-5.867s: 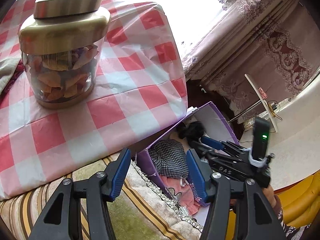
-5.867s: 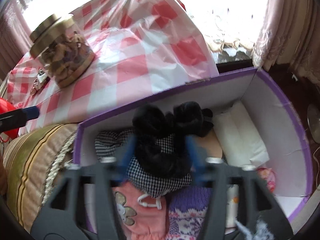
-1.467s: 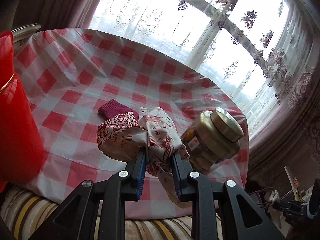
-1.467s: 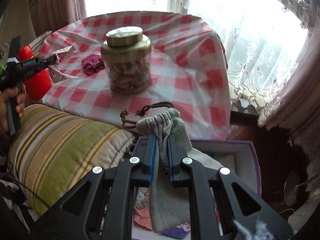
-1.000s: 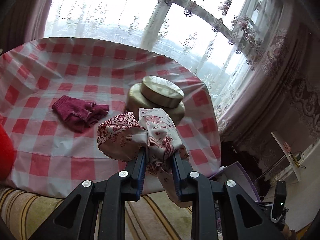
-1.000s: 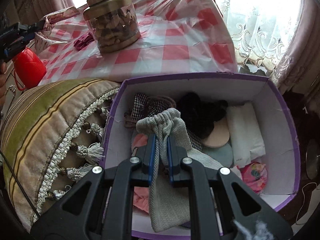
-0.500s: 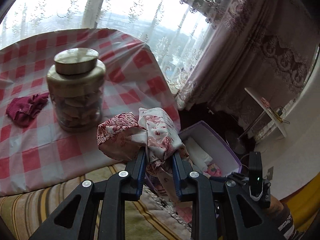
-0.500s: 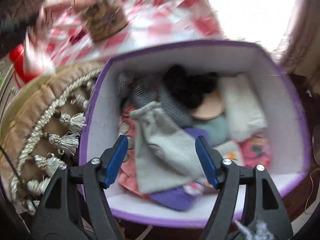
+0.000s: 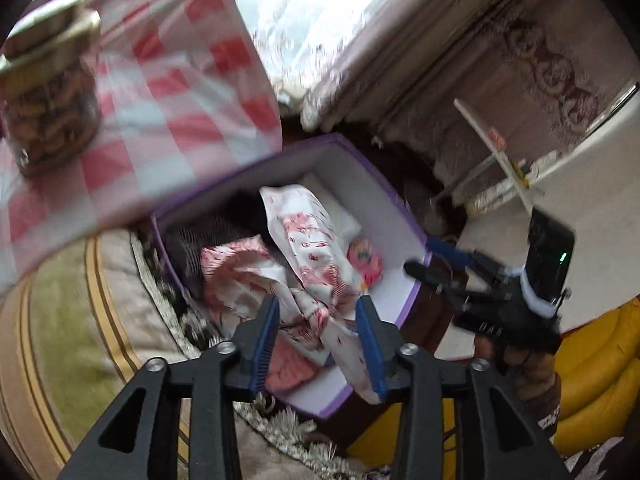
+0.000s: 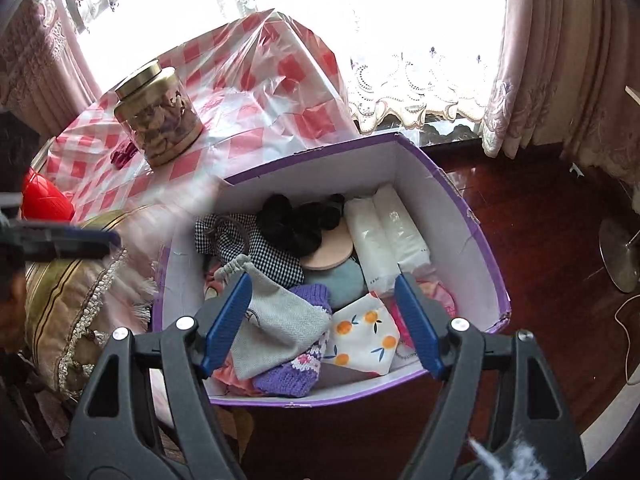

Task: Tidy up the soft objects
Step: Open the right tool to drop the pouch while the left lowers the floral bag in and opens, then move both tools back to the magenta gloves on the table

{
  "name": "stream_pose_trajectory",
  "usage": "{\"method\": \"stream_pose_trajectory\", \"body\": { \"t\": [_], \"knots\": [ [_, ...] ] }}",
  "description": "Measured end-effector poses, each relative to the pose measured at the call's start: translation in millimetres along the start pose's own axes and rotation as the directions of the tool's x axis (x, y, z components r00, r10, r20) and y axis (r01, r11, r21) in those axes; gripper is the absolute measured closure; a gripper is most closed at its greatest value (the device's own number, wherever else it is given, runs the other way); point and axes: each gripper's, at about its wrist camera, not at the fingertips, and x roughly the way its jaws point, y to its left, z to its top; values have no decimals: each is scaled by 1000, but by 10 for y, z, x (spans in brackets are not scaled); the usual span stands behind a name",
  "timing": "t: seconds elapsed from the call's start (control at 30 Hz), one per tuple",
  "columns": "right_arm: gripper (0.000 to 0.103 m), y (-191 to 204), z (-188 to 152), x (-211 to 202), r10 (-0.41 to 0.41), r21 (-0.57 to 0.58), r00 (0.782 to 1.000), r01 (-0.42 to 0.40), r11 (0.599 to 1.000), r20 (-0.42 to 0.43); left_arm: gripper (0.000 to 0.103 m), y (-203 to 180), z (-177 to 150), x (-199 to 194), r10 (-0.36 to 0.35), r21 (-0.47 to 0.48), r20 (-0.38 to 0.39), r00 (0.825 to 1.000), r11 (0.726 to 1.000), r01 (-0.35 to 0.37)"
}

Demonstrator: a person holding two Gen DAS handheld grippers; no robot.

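Observation:
My left gripper (image 9: 317,340) hangs over the purple box (image 9: 416,232), its jaws opening. The red-and-white patterned cloth (image 9: 308,248) sags between the pads into the box, loose, with one tail draped over the right pad. My right gripper (image 10: 320,320) stands open above the same box (image 10: 460,192), nothing between its fingers. Below it the grey drawstring pouch (image 10: 276,312) lies on a purple knit piece (image 10: 288,372). The right gripper (image 9: 428,260) also shows at the box's right side in the left wrist view. A maroon glove (image 10: 122,156) lies on the table behind the jar.
The box holds a checked cloth (image 10: 264,252), black fluffy items (image 10: 296,220), white packs (image 10: 384,240) and an orange-print cloth (image 10: 360,336). A gold-lidded jar (image 10: 160,120) and a red container (image 10: 44,200) stand on the checked tablecloth (image 10: 256,80). A striped tasselled cushion (image 10: 68,292) borders the box's left.
The left gripper swung from the table down over the box and opened, the patterned cloth dropping in. The right gripper let go of the grey pouch, which now lies in the box, and rose.

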Motion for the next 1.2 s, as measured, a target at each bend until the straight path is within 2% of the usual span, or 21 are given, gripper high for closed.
{"method": "stream_pose_trajectory", "body": {
  "t": [0.03,0.1,0.27,0.43,0.57,0.7,0.83,1.0,1.1,1.2],
  "knots": [
    [26,0,1,-11,2,-1,1000,-2,1000,3,54,13,-31,30,-2,-9,-23,1000,1000,2],
    [26,18,-10,21,8,-9,1000,-8,1000,3,52,78,-66,36,-16,-36,-40,999,999,14],
    [26,96,-25,87,30,-18,1000,-30,999,-10,50,280,-30,-151,-11,-97,25,1000,995,14],
    [26,265,-1,291,42,-40,998,-44,998,-44,50,442,-29,-226,5,-137,54,999,991,3],
    [26,539,13,660,-28,-99,991,15,995,-130,50,526,-49,-348,56,-128,103,993,991,-42],
    [26,807,43,805,17,-155,987,-42,987,-157,49,693,-91,-541,108,-132,154,982,987,-88],
    [26,960,121,753,43,-171,988,-68,983,-150,49,971,-137,-762,156,-188,208,966,975,-117],
    [26,1142,324,548,97,-177,988,-117,977,-118,49,1458,-199,-1043,212,-292,259,942,947,-133],
    [26,1334,484,393,124,-213,988,-141,967,-90,49,1769,-212,-1214,256,-357,286,923,923,-145],
    [26,1592,682,274,142,-272,988,-154,950,-64,49,2080,-197,-1425,307,-416,318,897,895,-159]
  ]
}}
